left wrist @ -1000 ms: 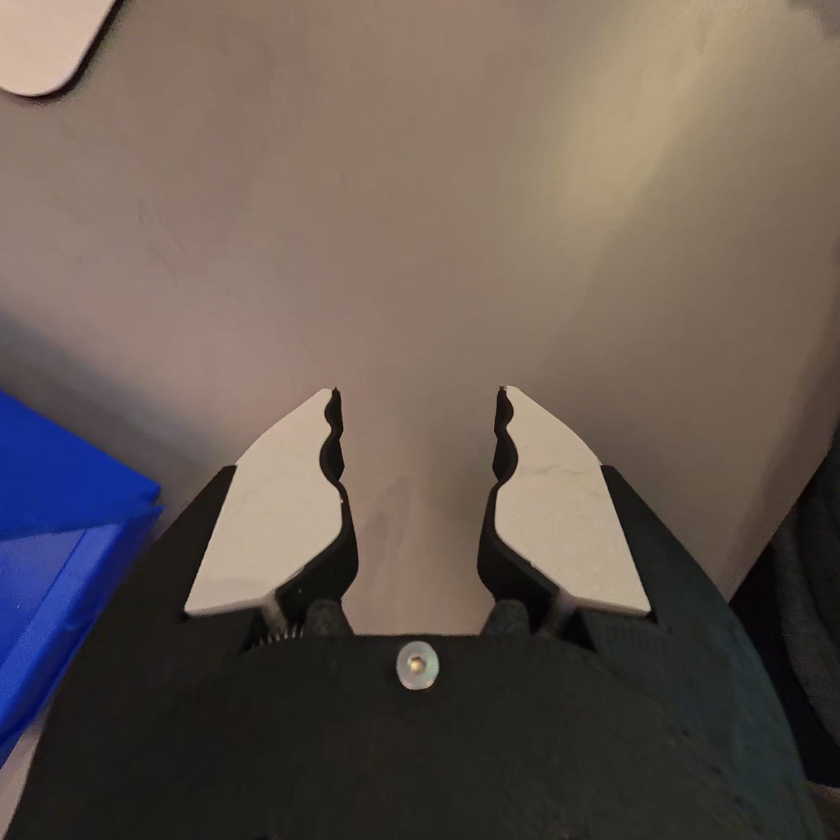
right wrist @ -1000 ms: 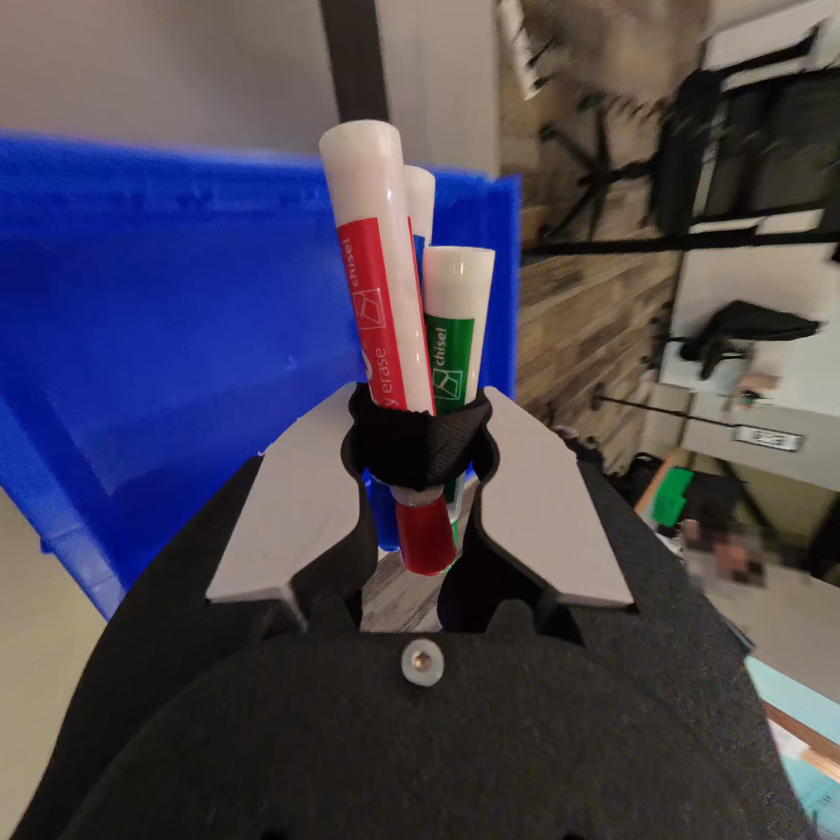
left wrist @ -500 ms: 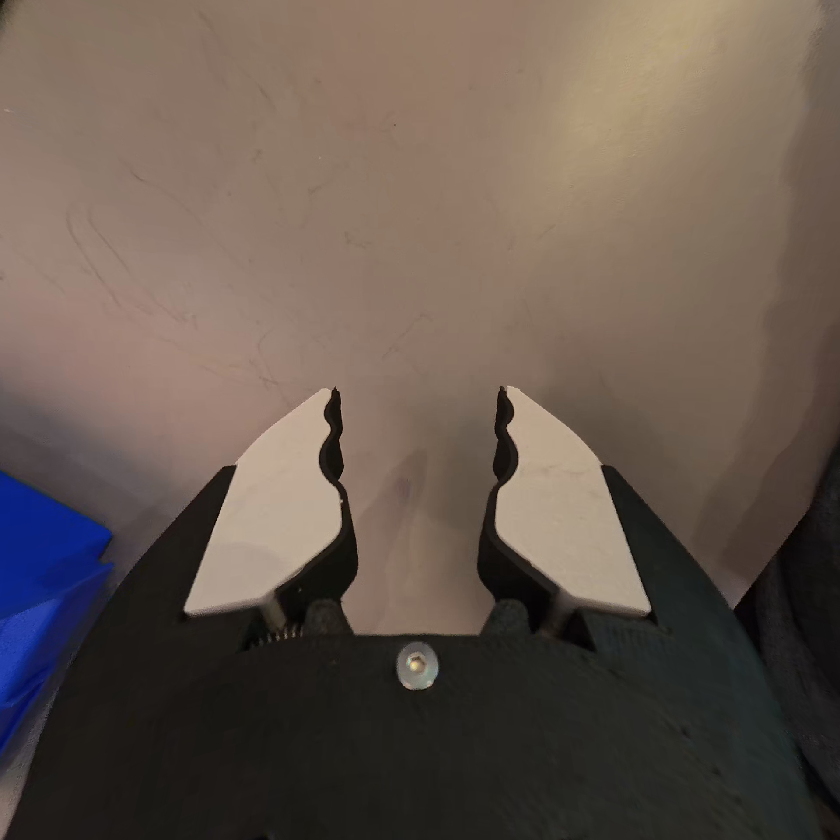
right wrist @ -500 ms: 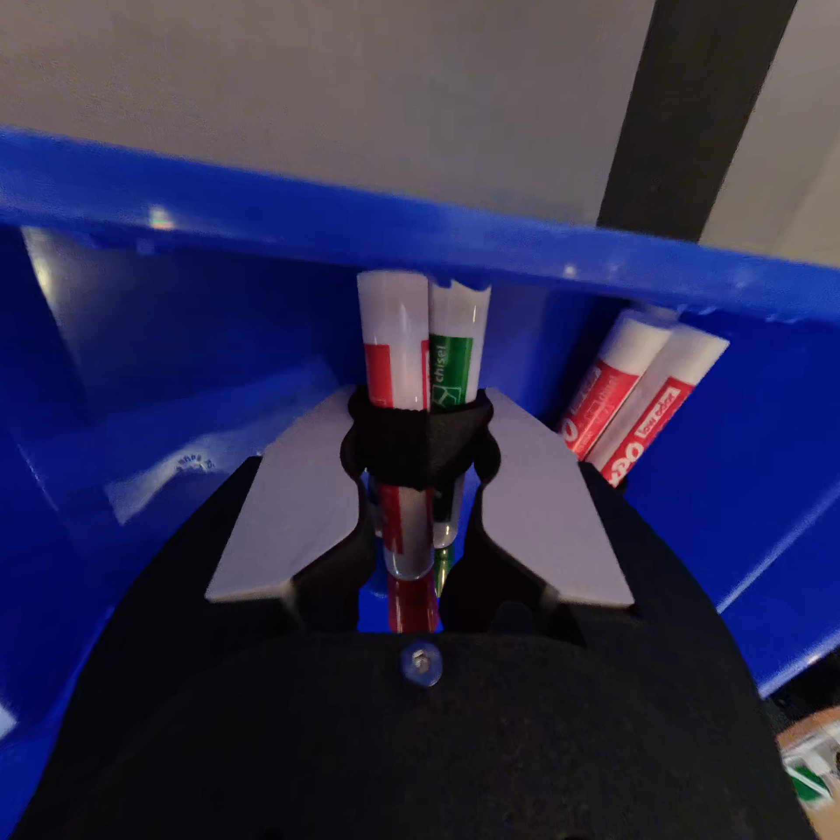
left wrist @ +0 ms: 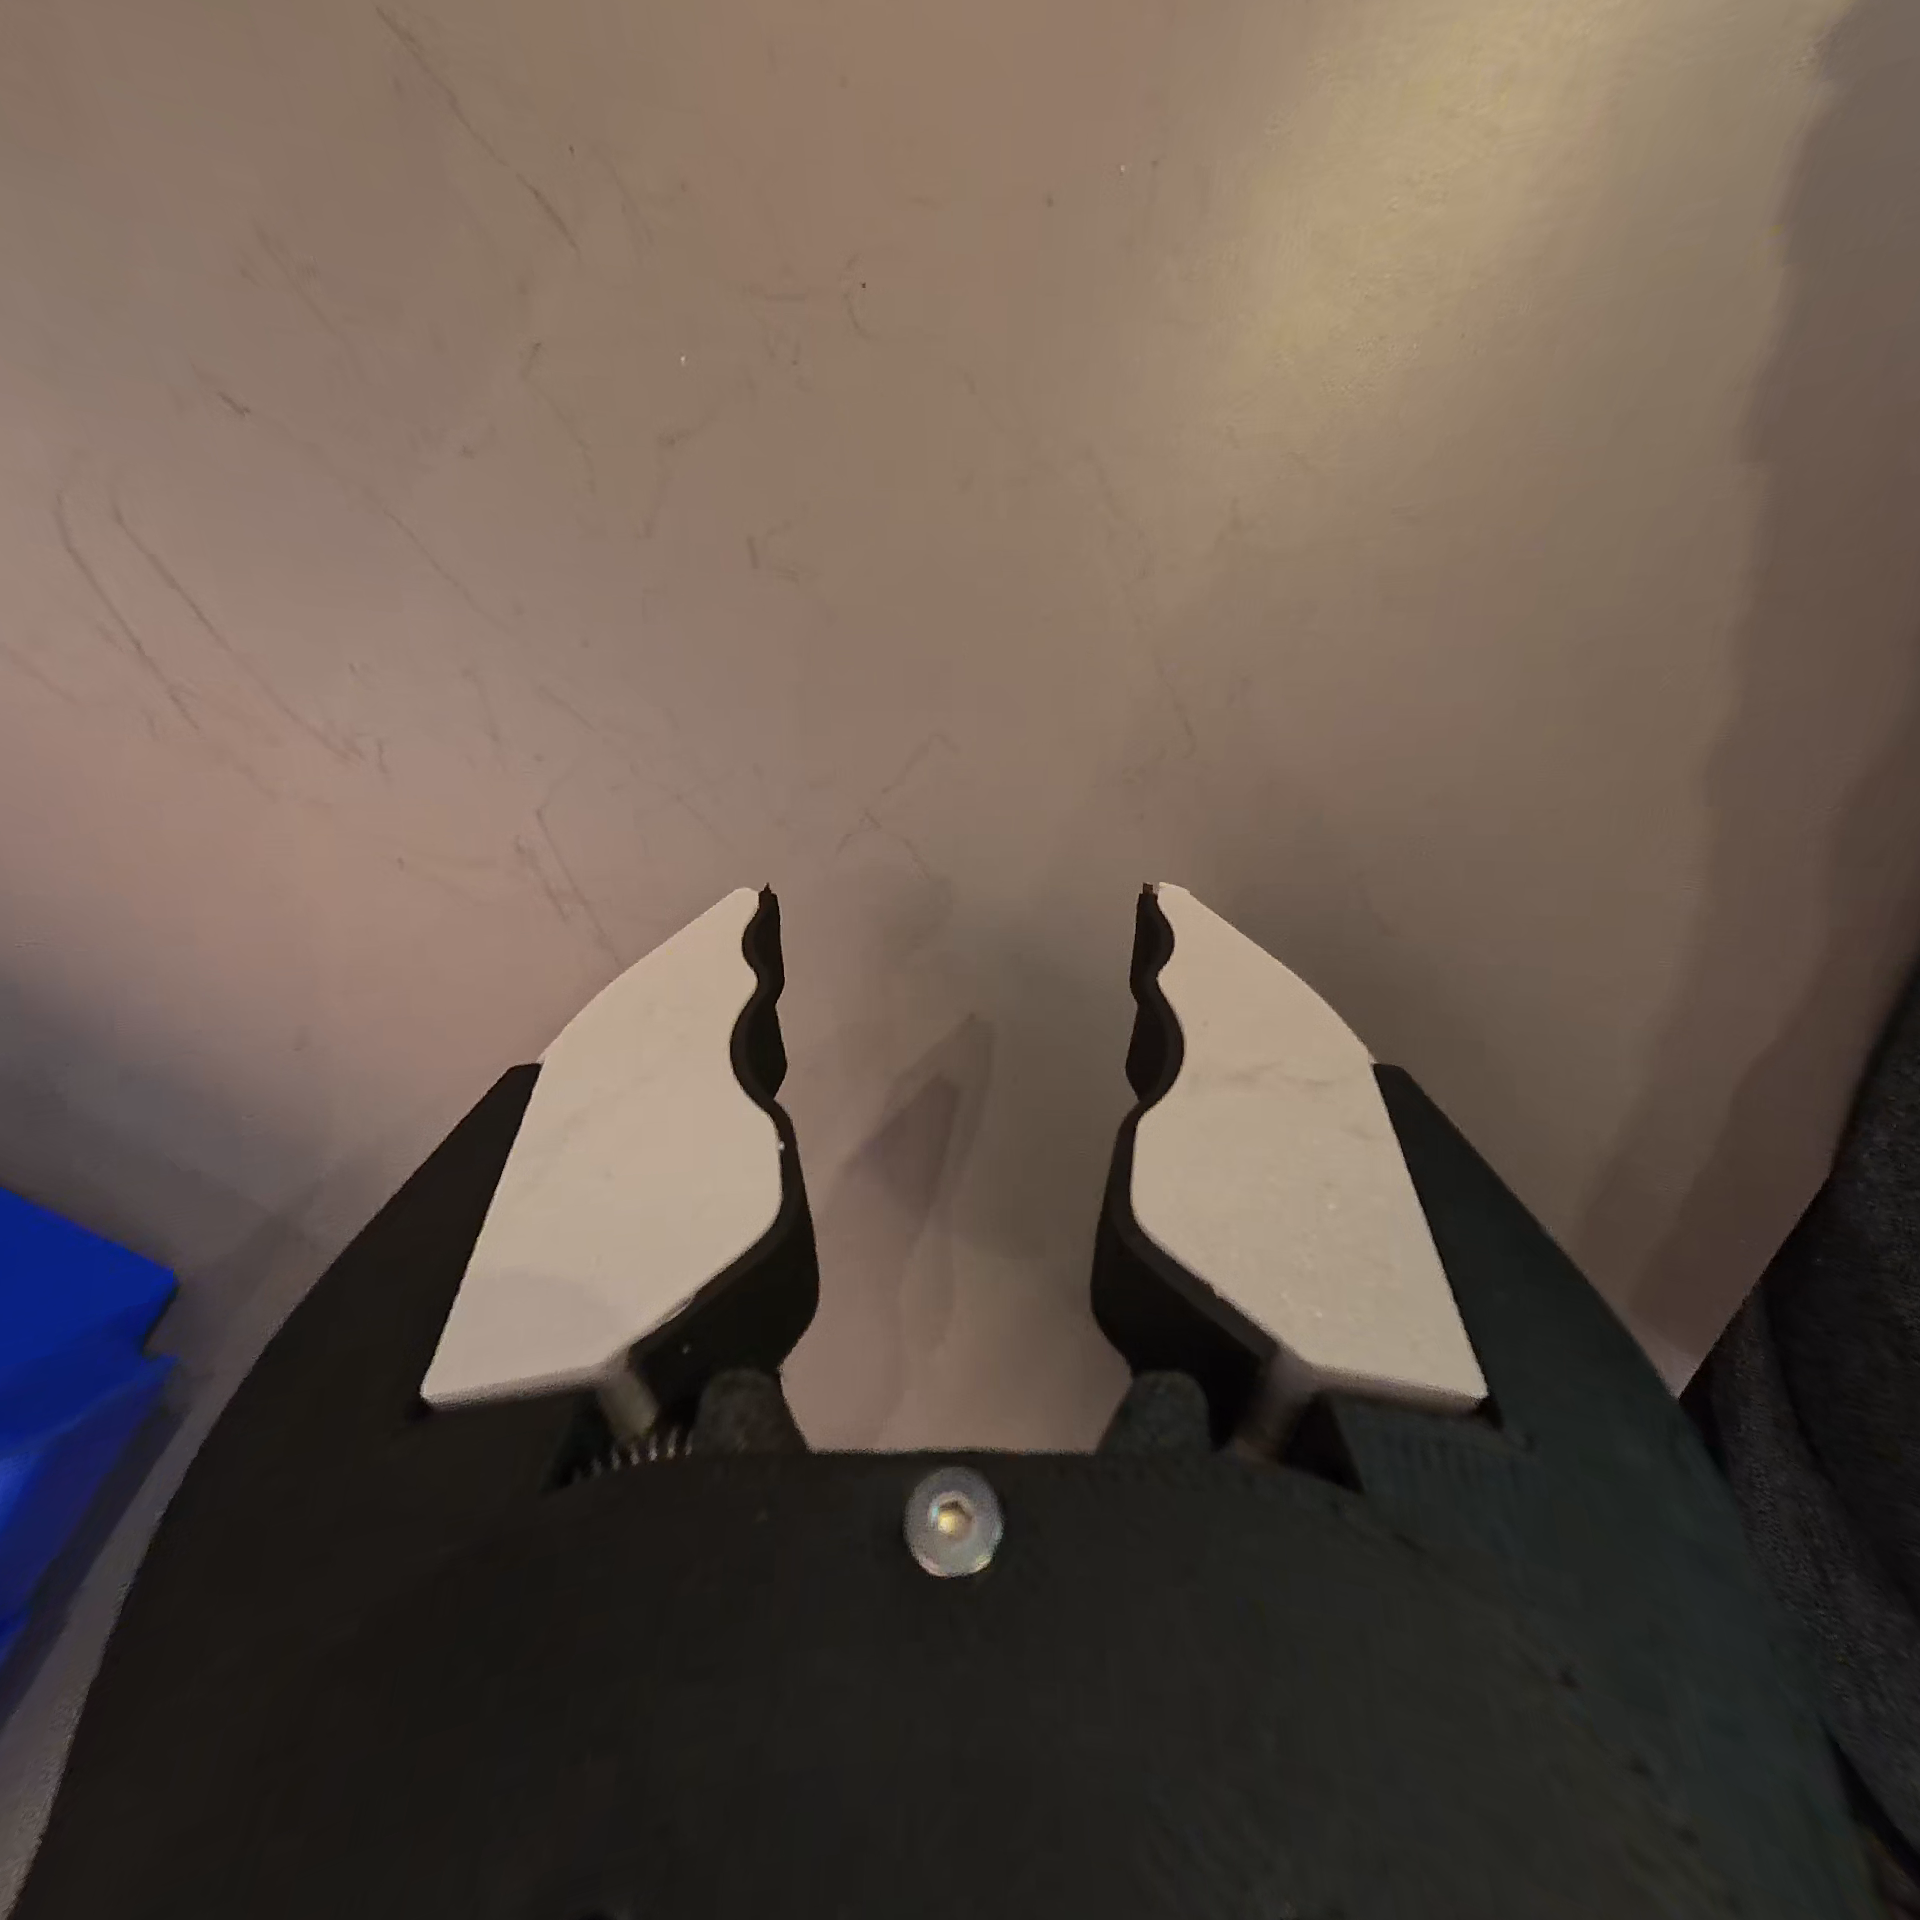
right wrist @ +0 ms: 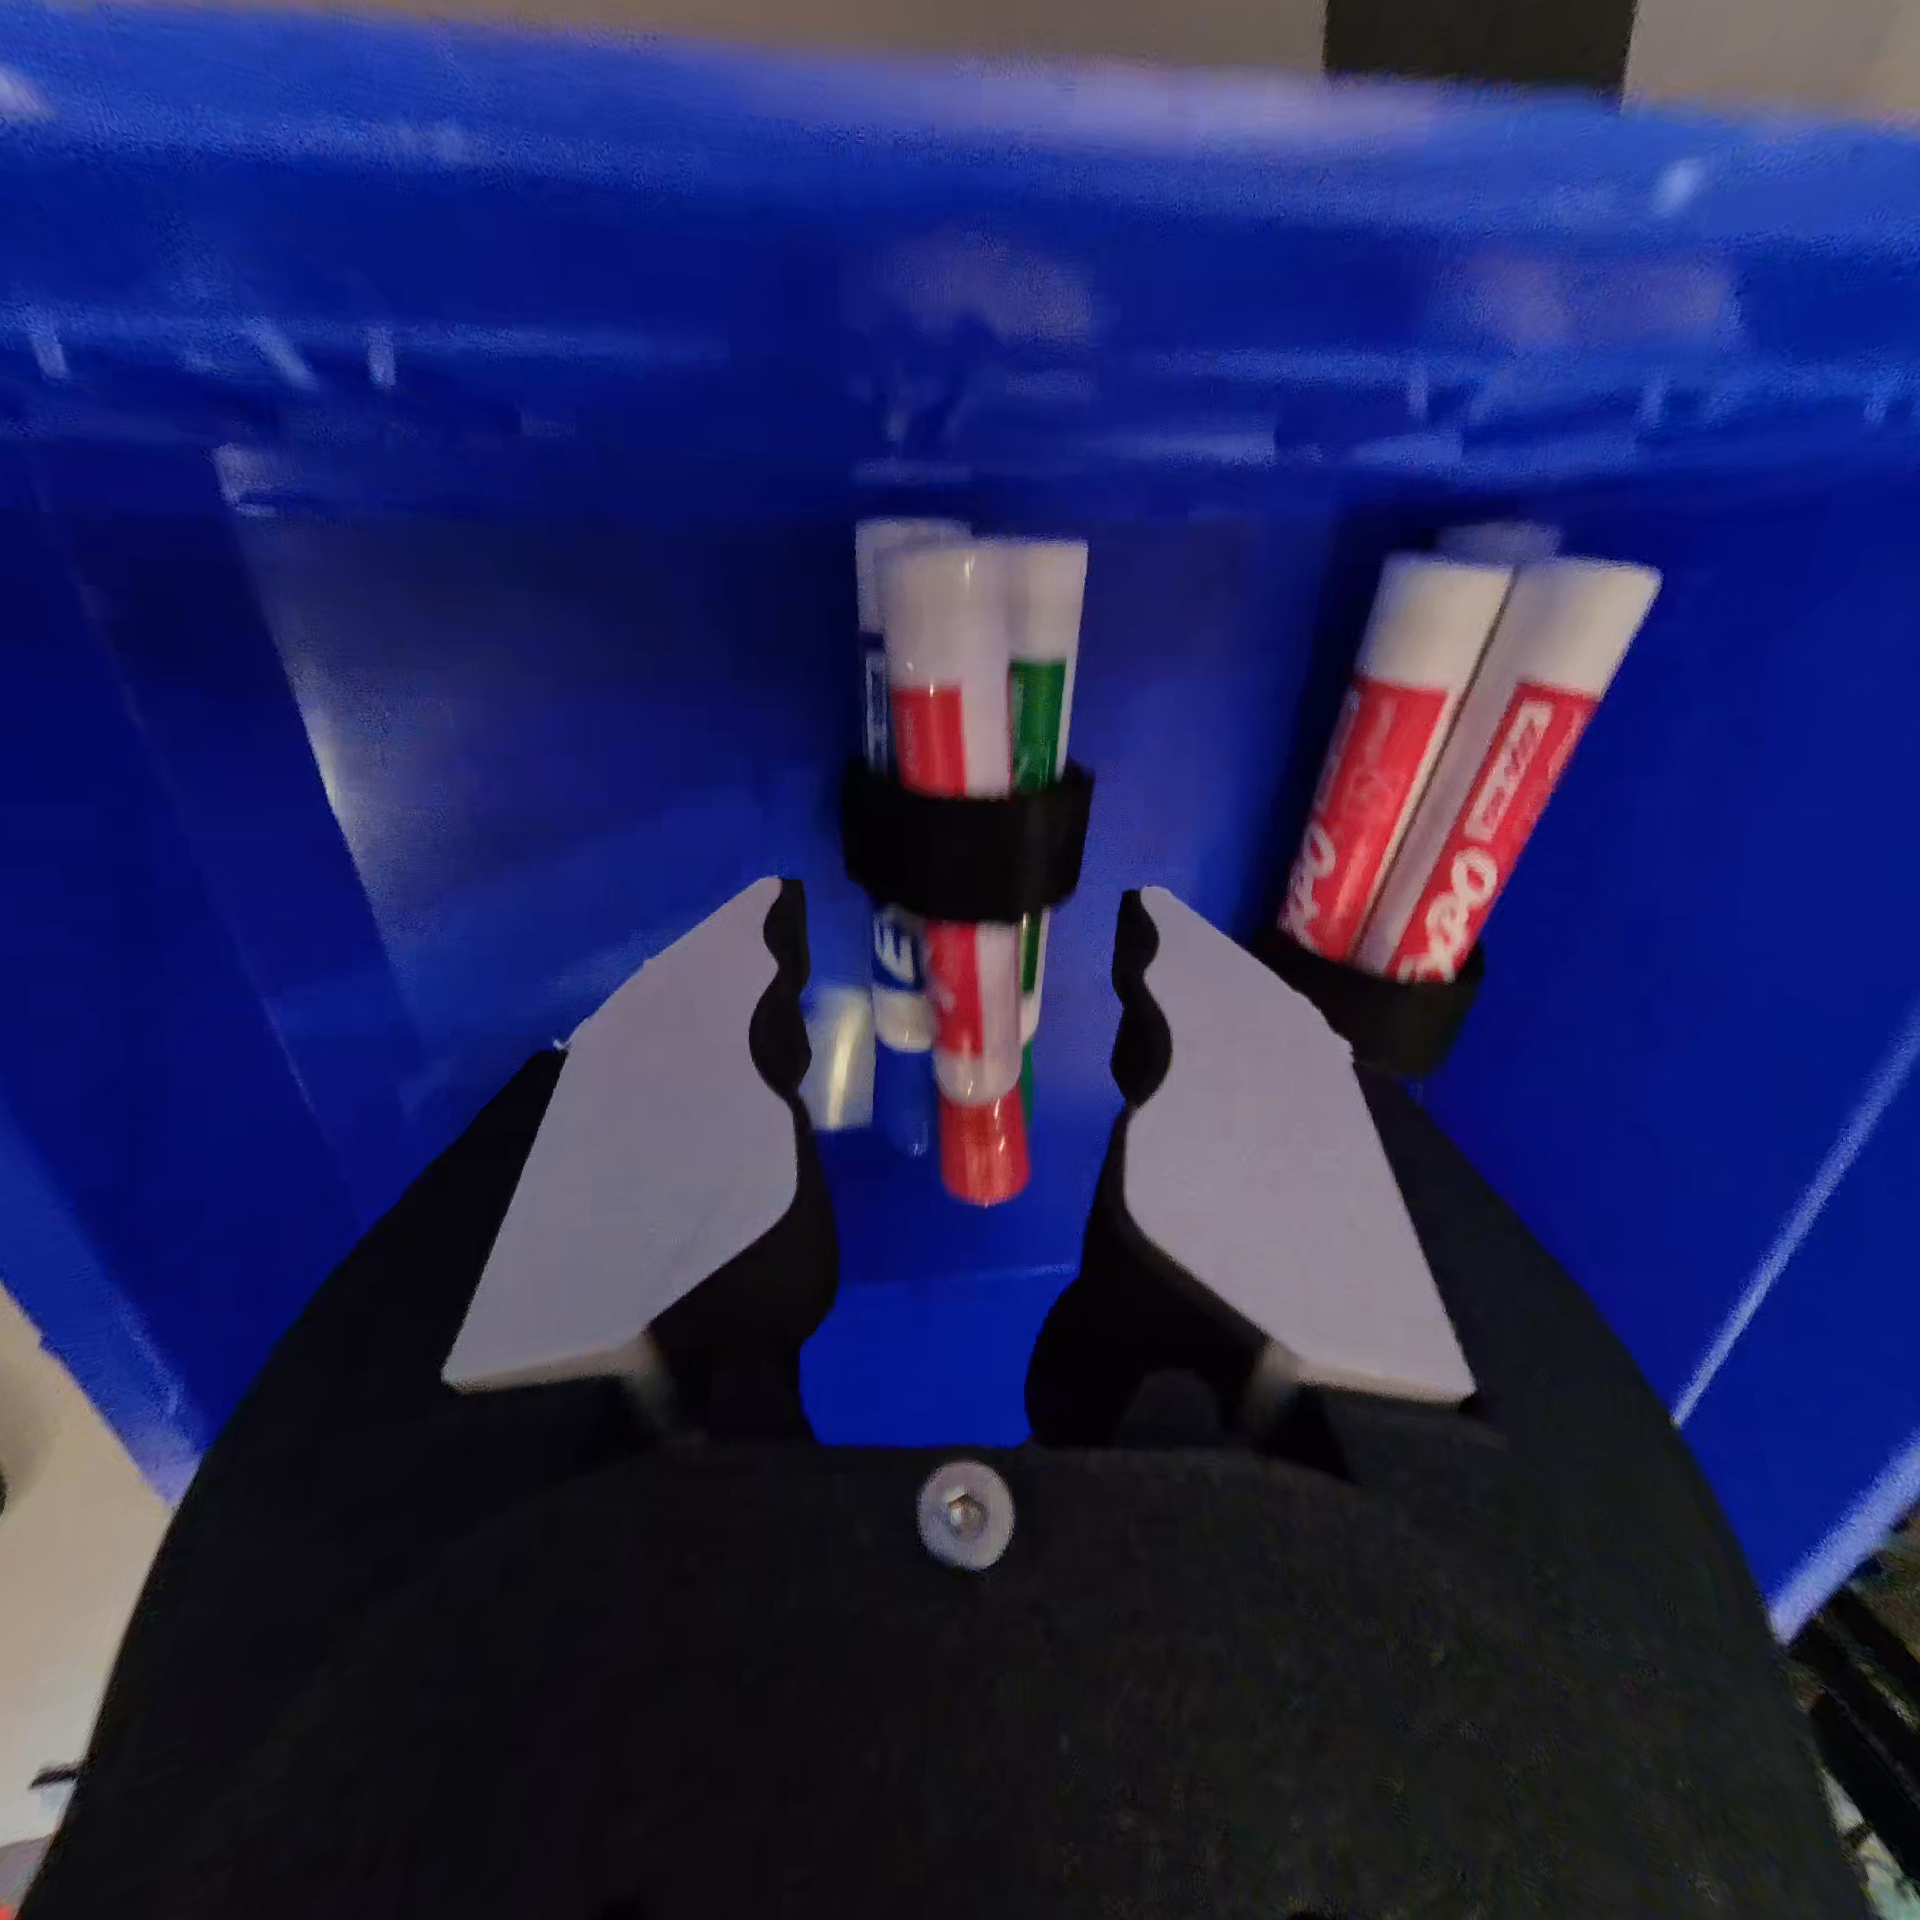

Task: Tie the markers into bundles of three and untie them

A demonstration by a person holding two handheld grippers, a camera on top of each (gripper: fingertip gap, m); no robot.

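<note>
Since 0.5 s ago the right gripper (right wrist: pixel 961 904) has let go of the mixed bundle (right wrist: pixel 961 842) and its jaws have spread wide, empty. That bundle, w/ red, green and blue markers in a black strap (right wrist: pixel 964 850), now lies inside the blue bin (right wrist: pixel 520 675), just past the fingertips, not touching them. A second strapped bundle (right wrist: pixel 1444 790), red markers, leans to its right in the same bin. Left gripper (left wrist: pixel 958 894) hasn't changed: jaws wide apart, holding nothing, over the bare grey tabletop (left wrist: pixel 831 468). Bin corner (left wrist: pixel 73 1382) has slid further toward the left edge.
</note>
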